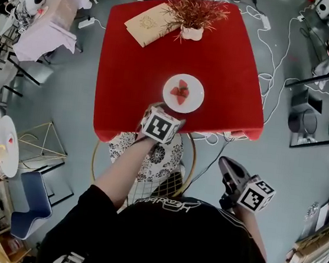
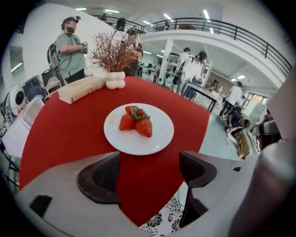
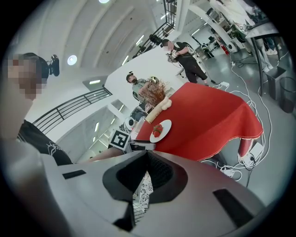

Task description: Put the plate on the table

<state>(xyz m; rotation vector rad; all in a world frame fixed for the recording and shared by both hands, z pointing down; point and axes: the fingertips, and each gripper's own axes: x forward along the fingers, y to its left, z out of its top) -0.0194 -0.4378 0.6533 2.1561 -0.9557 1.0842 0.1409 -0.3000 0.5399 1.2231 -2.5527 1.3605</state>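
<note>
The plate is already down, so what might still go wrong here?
The plate sits close to the near edge of the red tablecloth, and the left gripper is just short of it with jaws open: a nudge could shove it. Snagging the cloth could drag it off. The loose strawberries might roll.

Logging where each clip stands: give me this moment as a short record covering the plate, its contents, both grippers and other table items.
plate: flat on the red table, near the person's edge
on plate: strawberries
left gripper: open, empty, just short of the plate
right gripper: shut, empty, off the table
also on table: plant, tan folder, far side
</note>
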